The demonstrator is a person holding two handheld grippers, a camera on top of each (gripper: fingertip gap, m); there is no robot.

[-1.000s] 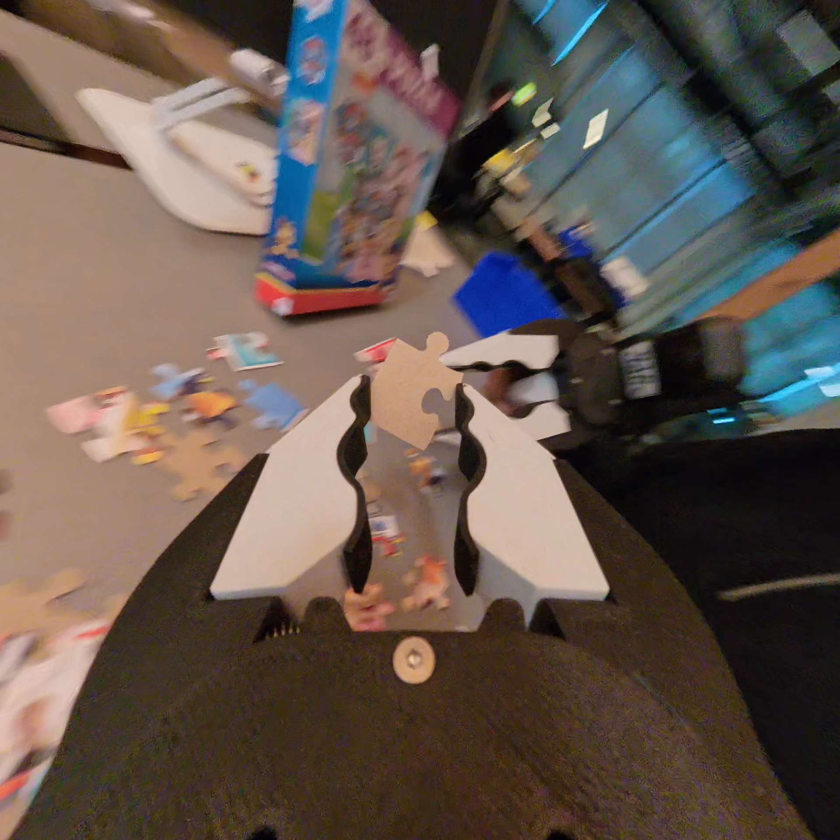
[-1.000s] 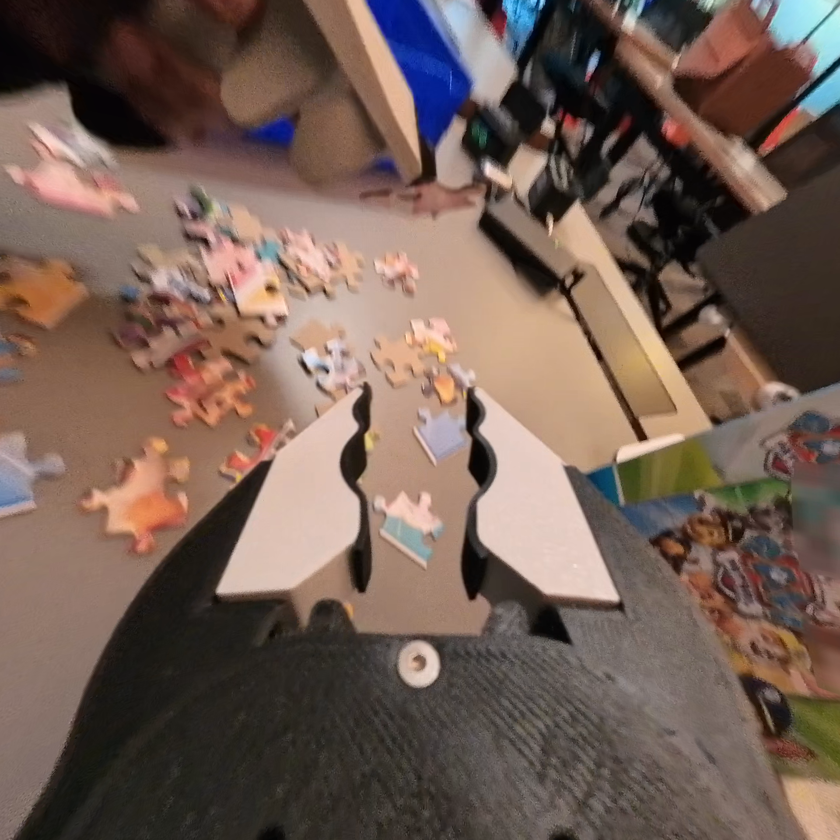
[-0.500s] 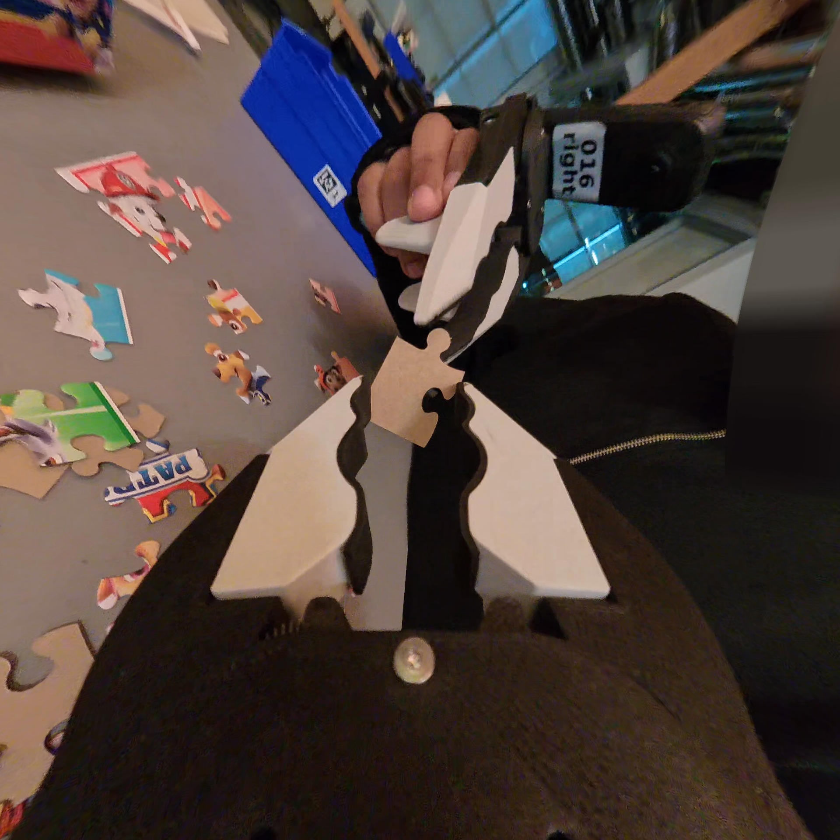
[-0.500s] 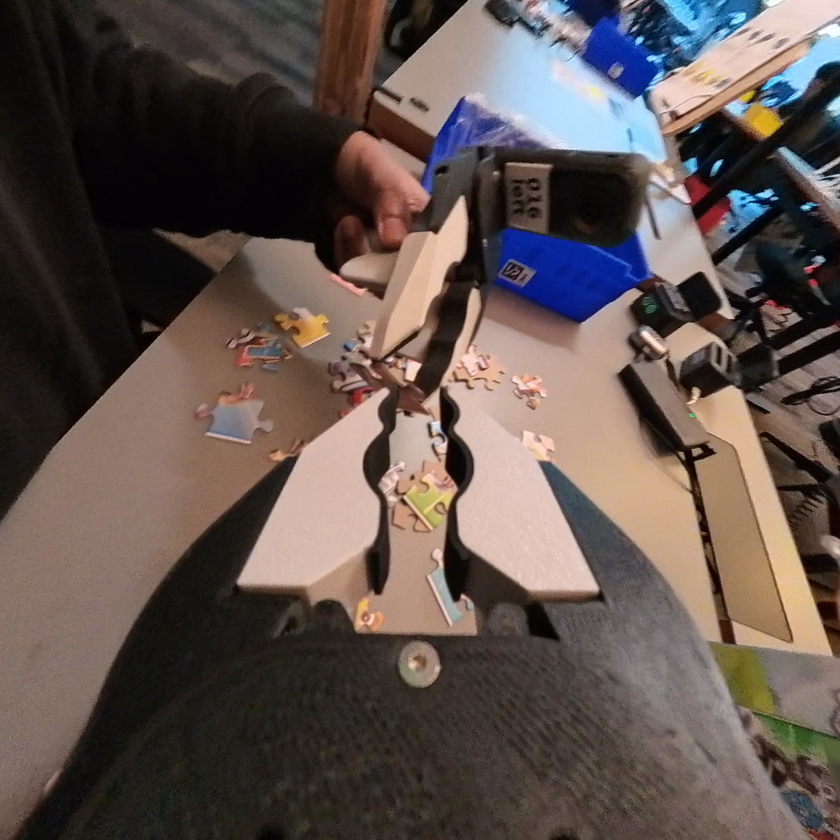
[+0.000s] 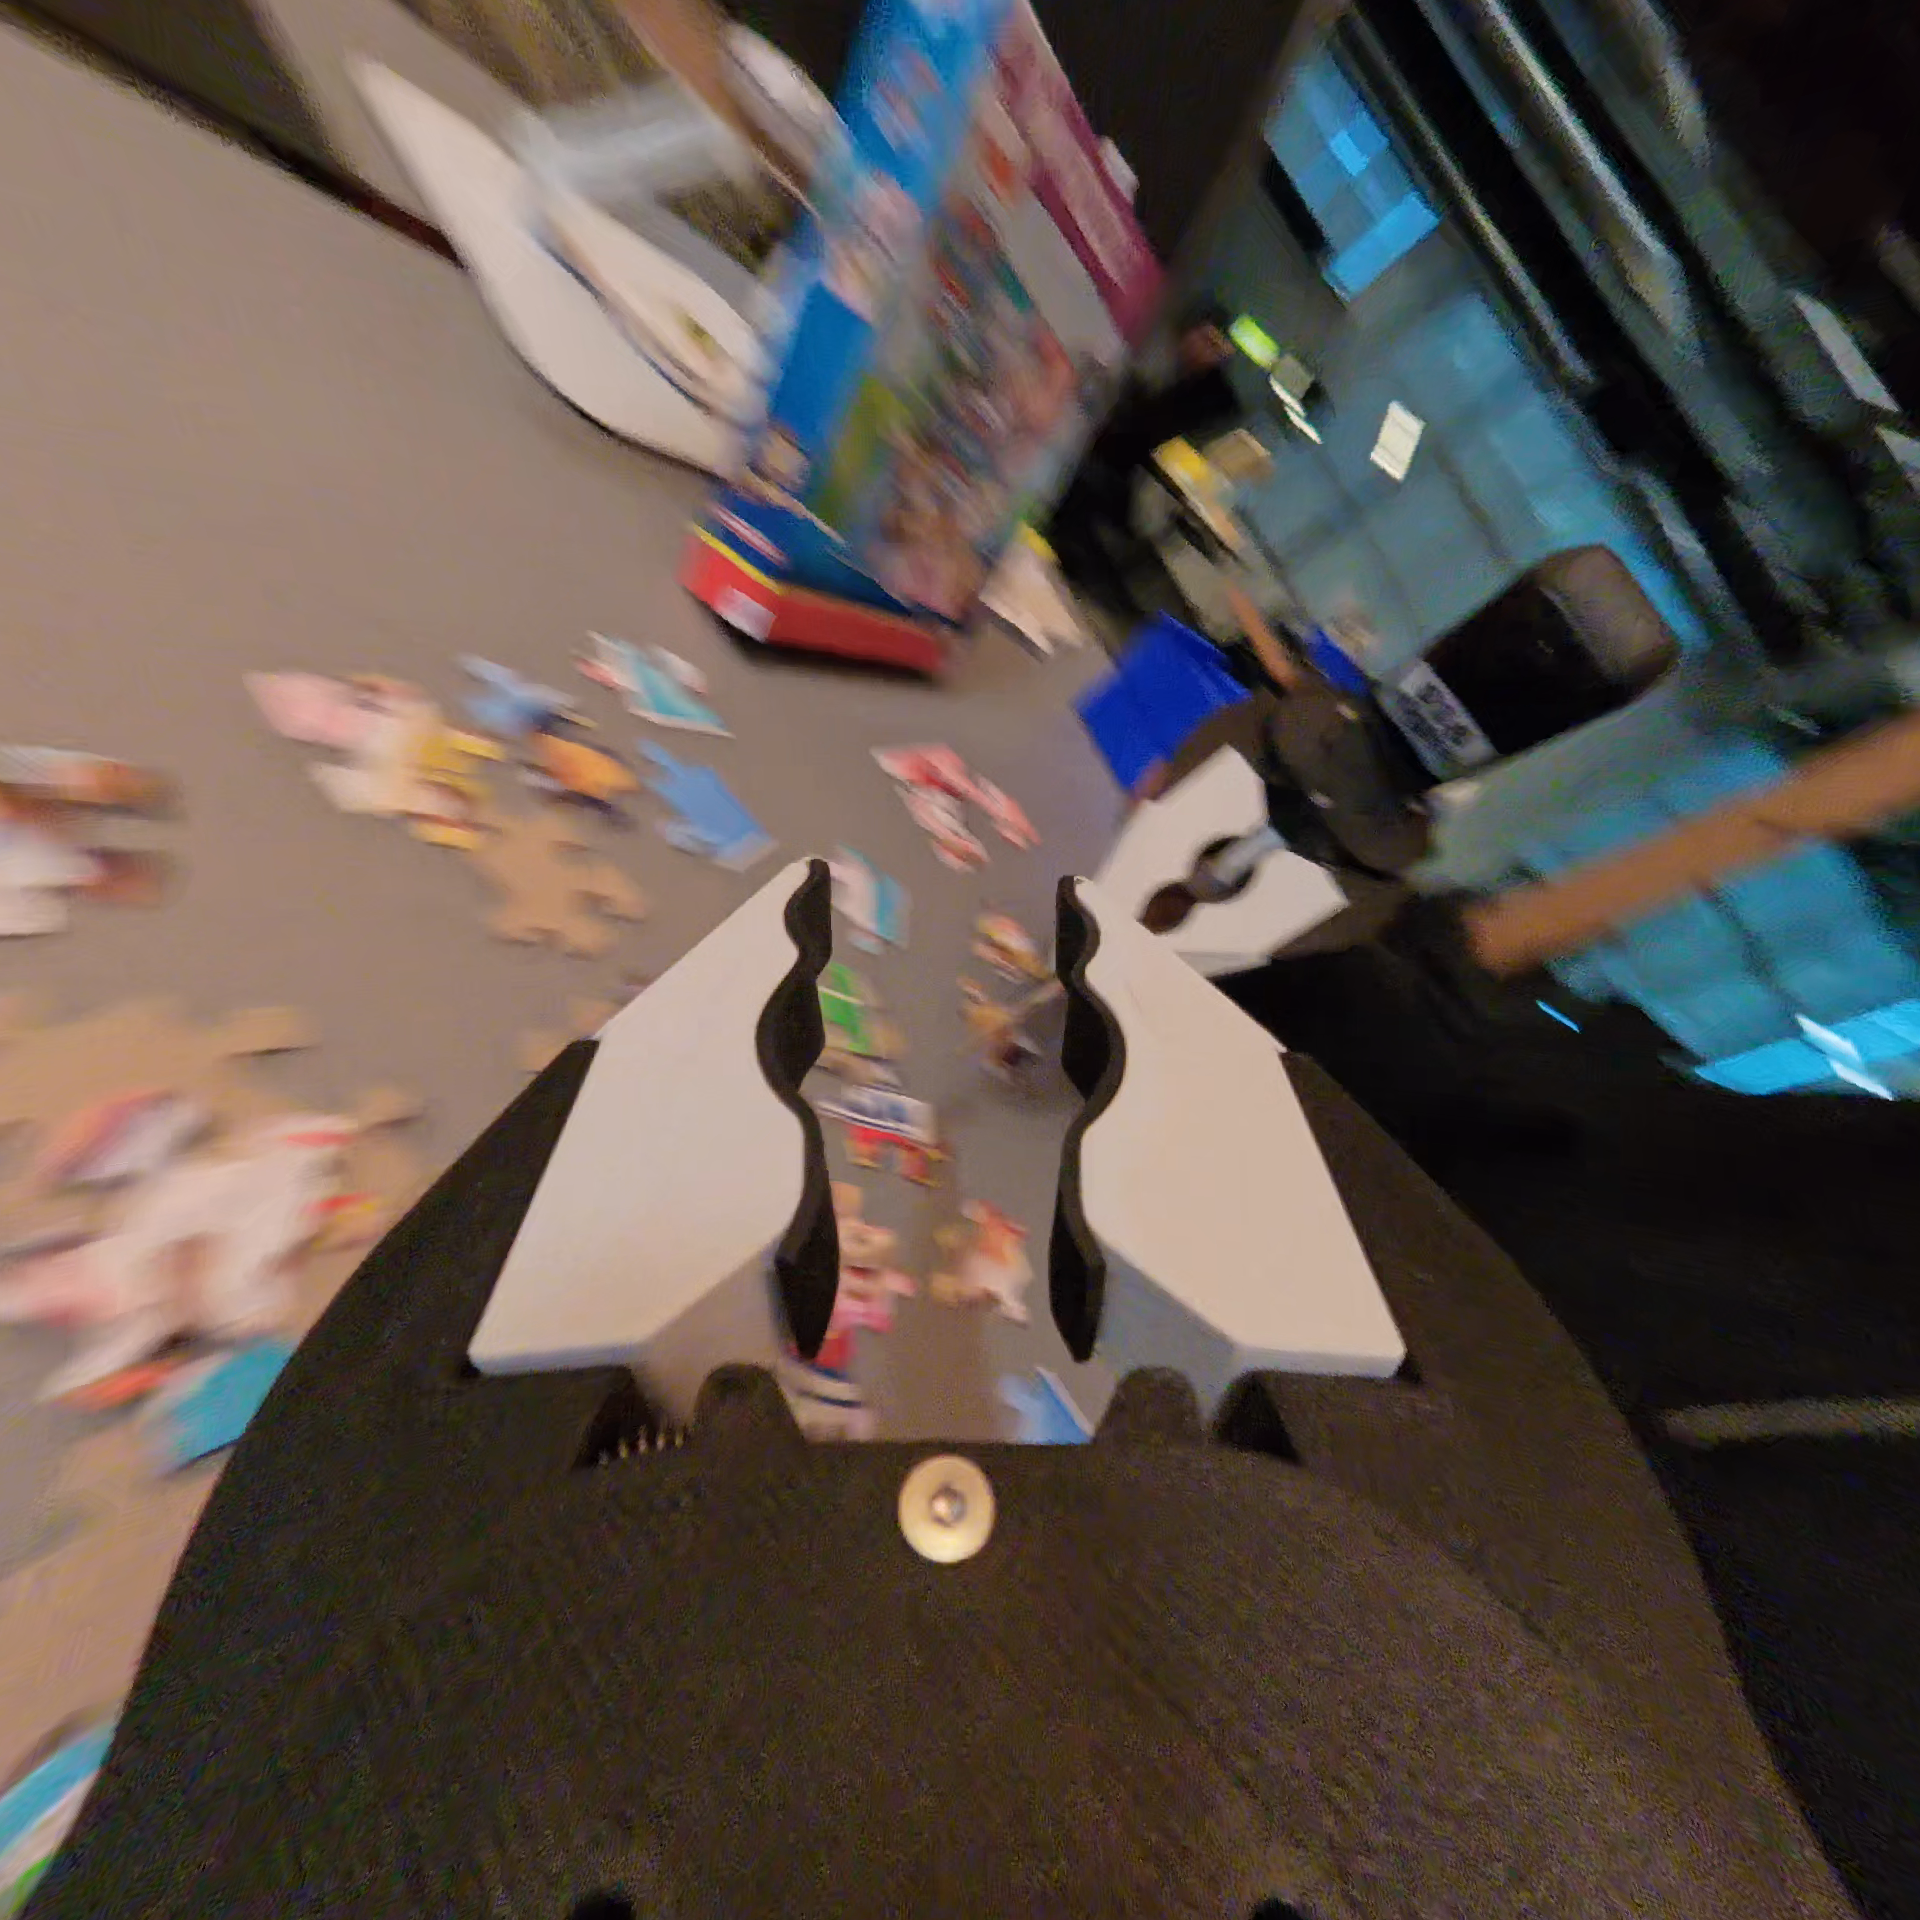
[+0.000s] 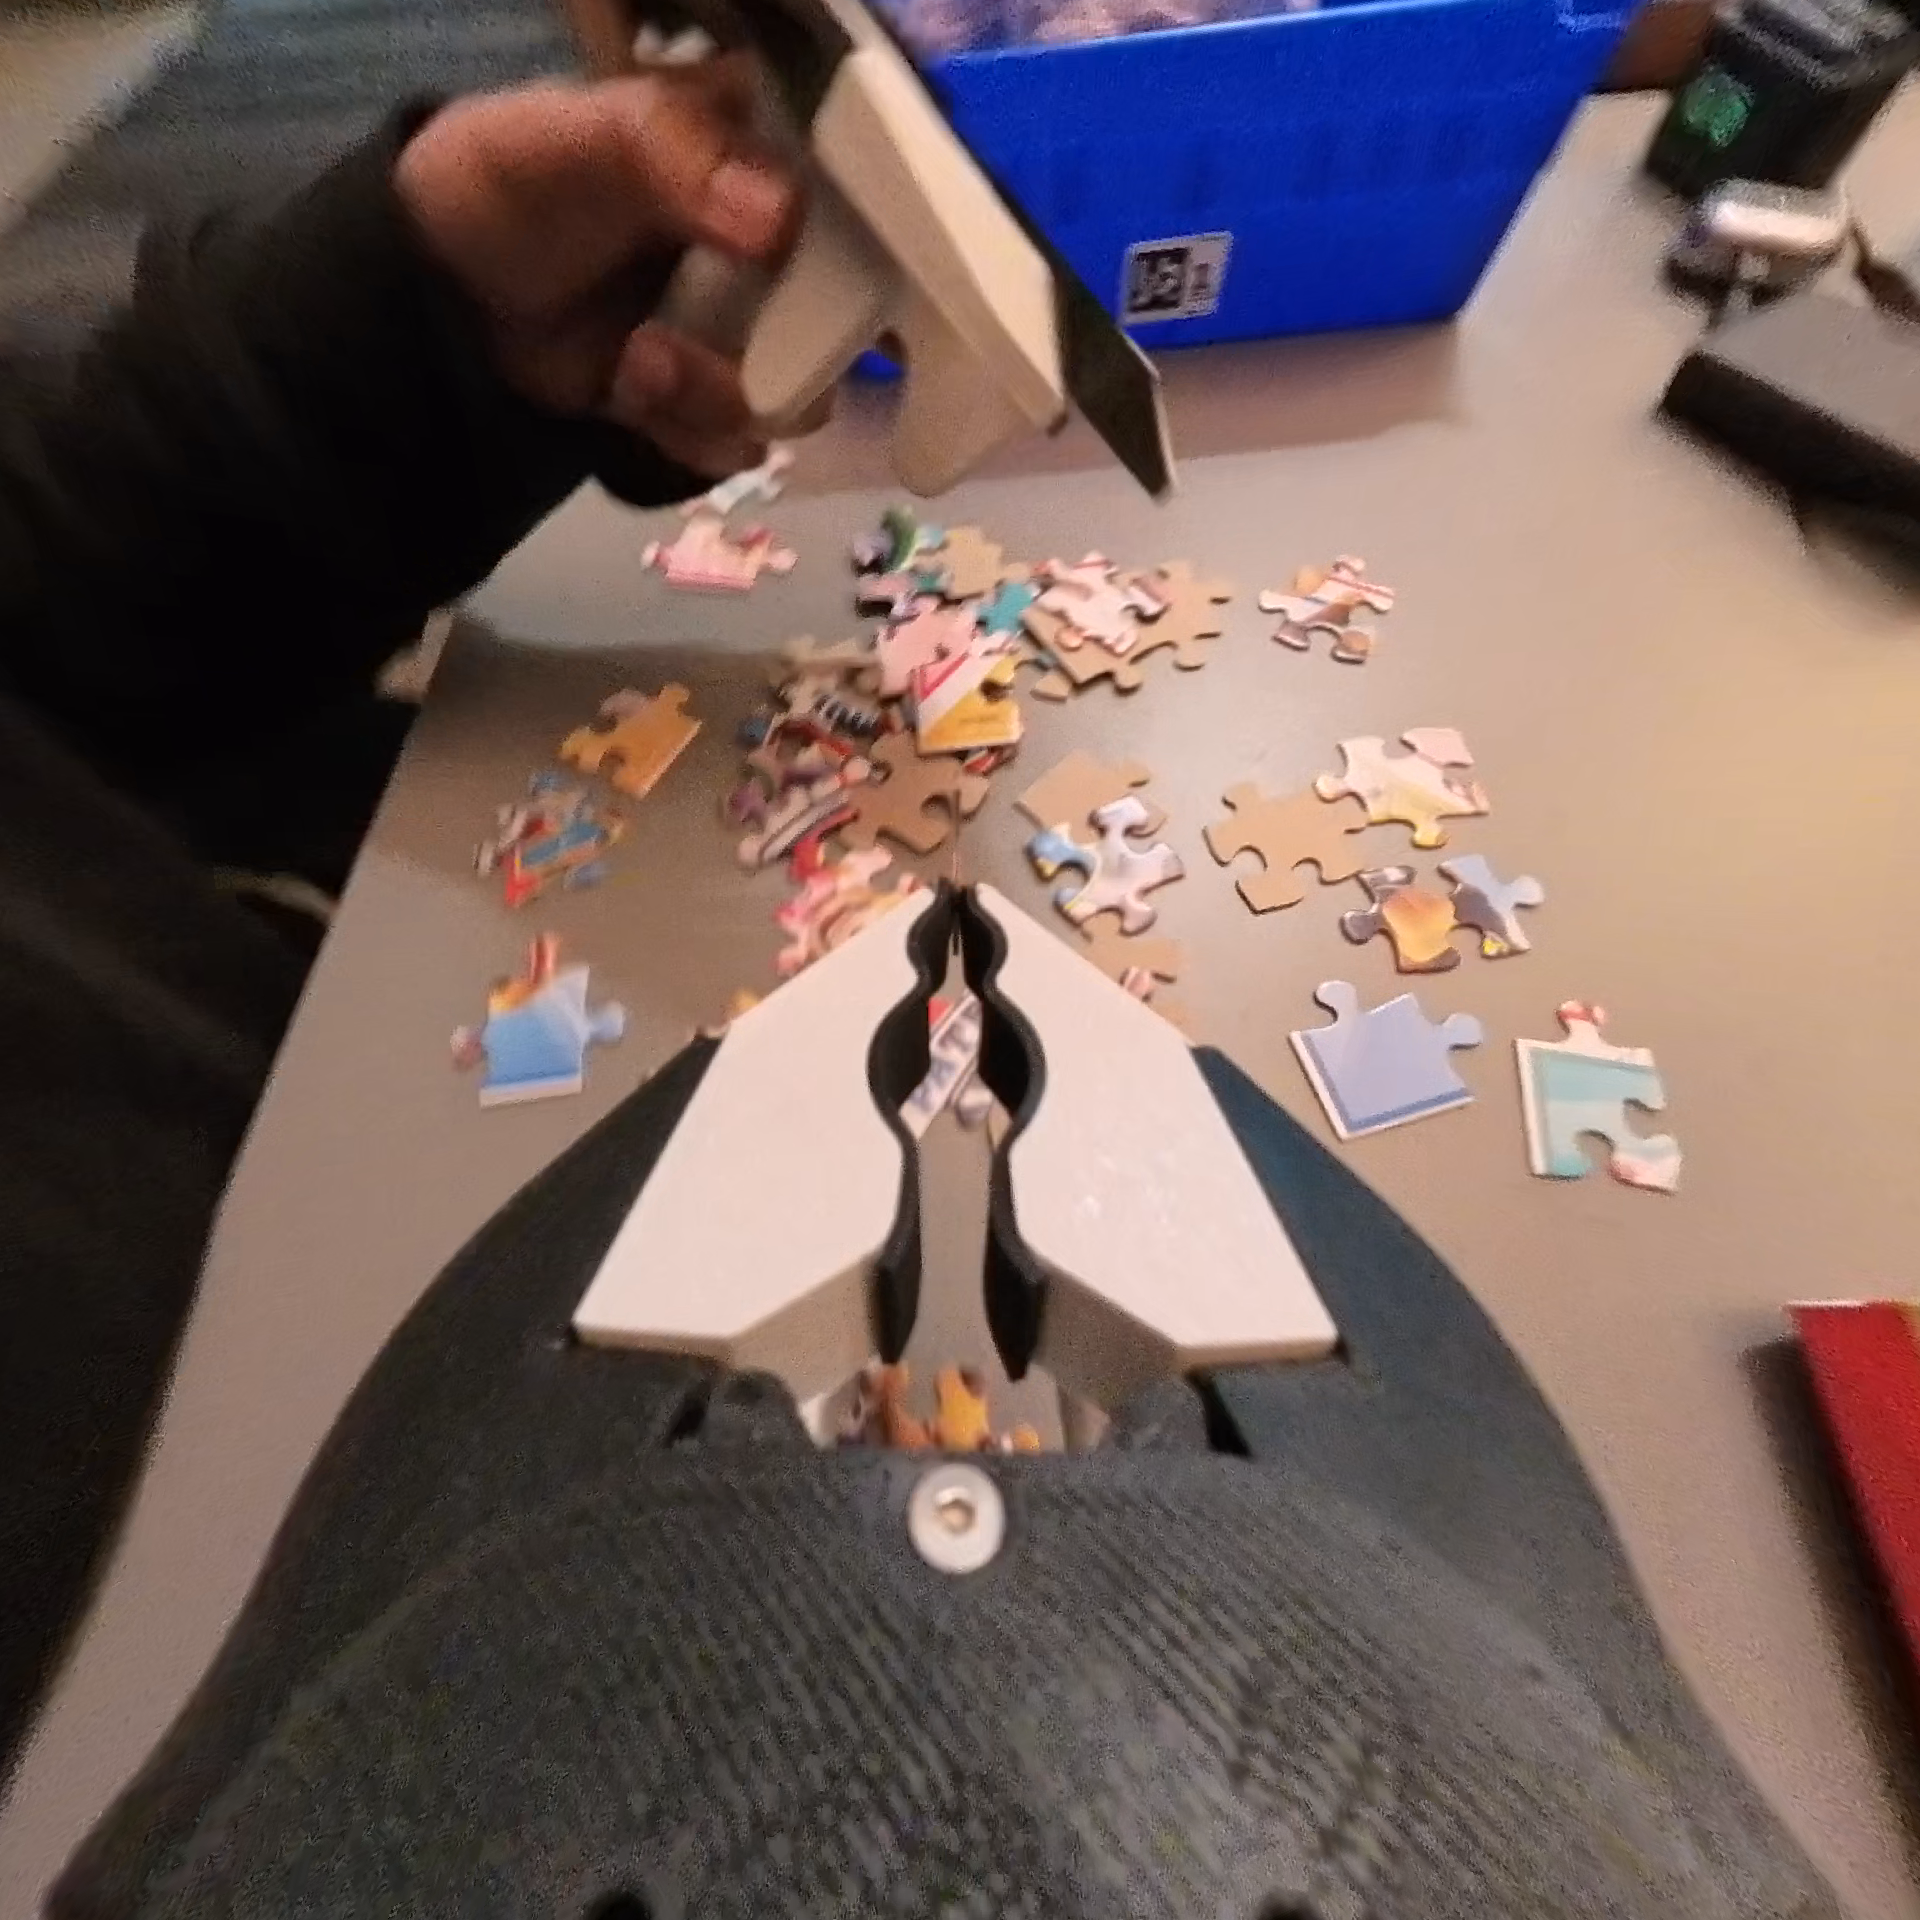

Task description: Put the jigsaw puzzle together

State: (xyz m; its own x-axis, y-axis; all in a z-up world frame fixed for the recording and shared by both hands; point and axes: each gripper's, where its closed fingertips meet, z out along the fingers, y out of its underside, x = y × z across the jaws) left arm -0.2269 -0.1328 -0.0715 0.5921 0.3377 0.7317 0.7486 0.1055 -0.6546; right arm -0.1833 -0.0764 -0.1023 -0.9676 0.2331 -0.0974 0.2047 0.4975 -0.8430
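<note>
Hovering over the grey table [image 5: 208, 499], the left gripper [image 5: 935, 904] has its jaws spread with nothing between them, blurred puzzle pieces [image 5: 873, 1132] lying below the gap and a colourful puzzle box [image 5: 914, 416] standing well beyond the tips. The right gripper [image 6: 956, 899] has its jaws pressed together on a thin puzzle piece [image 6: 952, 831], seen edge-on and poking out past the tips above loose pieces [image 6: 1107, 857], with a blue bin [image 6: 1299, 156] far ahead.

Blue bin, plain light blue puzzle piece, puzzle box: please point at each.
blue bin [image 6: 1299, 156], right wrist view, front wall.
plain light blue puzzle piece [image 6: 1387, 1070], right wrist view, middle.
puzzle box [image 5: 935, 343], left wrist view, front face.
</note>
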